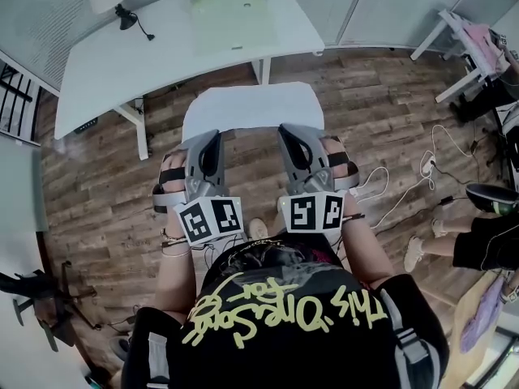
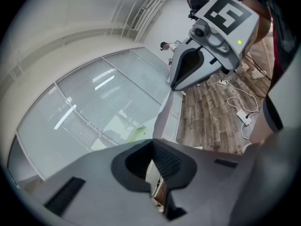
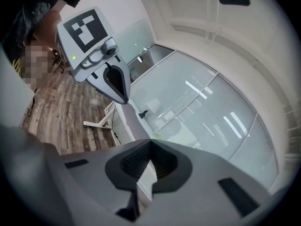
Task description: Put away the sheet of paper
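The jaws of the left gripper (image 1: pixel 212 136) are pressed together on the near edge of the white rectangular sheet of paper (image 1: pixel 251 104), held flat at mid-frame over the wooden floor (image 1: pixel 89 193). The jaws of the right gripper (image 1: pixel 289 130) pinch the same edge. The paper is lifted but not yet stowed. The white surface (image 1: pixel 138 55) and its pale green tray (image 1: pixel 231 14) lie ahead, at the top of the frame.

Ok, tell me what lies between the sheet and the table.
In the head view, just wood floor and one leg of the table, beyond the sheet.

Black shirt (image 1: pixel 324 359), yellow lettering; grey left hand-held gripper (image 1: pixel 213 138), right hand-held gripper (image 1: pixel 289 134), marker cubes (image 1: pixel 211 219).
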Action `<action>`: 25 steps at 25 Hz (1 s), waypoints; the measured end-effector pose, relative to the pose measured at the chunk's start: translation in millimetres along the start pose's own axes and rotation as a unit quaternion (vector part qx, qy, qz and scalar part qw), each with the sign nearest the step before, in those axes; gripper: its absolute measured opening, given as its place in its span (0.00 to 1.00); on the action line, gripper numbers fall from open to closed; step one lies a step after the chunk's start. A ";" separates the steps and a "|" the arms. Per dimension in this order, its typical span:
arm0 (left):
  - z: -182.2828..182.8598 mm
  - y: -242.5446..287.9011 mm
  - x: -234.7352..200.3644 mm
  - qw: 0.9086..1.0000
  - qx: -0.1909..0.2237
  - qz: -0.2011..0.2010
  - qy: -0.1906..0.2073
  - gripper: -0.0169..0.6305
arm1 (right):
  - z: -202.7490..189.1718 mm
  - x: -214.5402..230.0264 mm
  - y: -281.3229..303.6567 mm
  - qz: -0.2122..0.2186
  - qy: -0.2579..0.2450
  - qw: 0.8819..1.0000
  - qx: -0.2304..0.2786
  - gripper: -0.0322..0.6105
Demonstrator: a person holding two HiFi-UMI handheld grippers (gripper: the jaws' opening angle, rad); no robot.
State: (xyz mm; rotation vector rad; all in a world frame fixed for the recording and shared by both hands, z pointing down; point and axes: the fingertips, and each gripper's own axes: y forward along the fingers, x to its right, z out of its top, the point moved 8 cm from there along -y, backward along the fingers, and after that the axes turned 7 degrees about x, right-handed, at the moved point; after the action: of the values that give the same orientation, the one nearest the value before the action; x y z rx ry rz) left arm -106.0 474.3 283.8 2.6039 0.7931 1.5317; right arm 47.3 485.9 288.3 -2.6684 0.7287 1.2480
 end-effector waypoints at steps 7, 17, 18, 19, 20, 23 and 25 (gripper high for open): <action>-2.0 -0.2 3.4 1.000 0.004 -0.010 0.006 0.04 | 1.7 -0.4 -0.4 0.001 -0.011 1.000 -0.006 0.06; -3.2 27.0 -5.0 1.000 -0.008 -0.011 0.009 0.04 | -13.7 12.2 24.0 0.005 -0.007 1.000 0.002 0.06; -3.4 31.3 -7.0 1.000 -0.010 -0.009 0.009 0.04 | -15.7 14.5 28.0 0.007 -0.007 1.000 0.004 0.06; -3.9 35.7 -9.2 1.000 -0.011 -0.007 0.009 0.04 | -17.9 17.0 32.3 0.008 -0.007 1.000 0.005 0.06; -4.4 40.5 -11.6 1.000 -0.013 -0.005 0.008 0.04 | -20.2 19.7 36.9 0.009 -0.007 1.000 0.007 0.06; -5.2 56.1 -18.8 1.000 -0.018 -0.002 0.004 0.04 | -27.9 28.6 51.5 0.014 -0.004 1.000 0.010 0.06; -5.7 67.2 -23.6 1.000 -0.022 -0.001 0.003 0.04 | -33.5 34.5 61.7 0.017 -0.002 1.000 0.012 0.06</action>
State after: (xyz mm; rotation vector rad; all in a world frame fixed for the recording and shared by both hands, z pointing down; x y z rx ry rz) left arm -92.1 404.2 285.3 2.5685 0.7531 1.5399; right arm 60.8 409.0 290.9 -2.6442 0.7874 1.2450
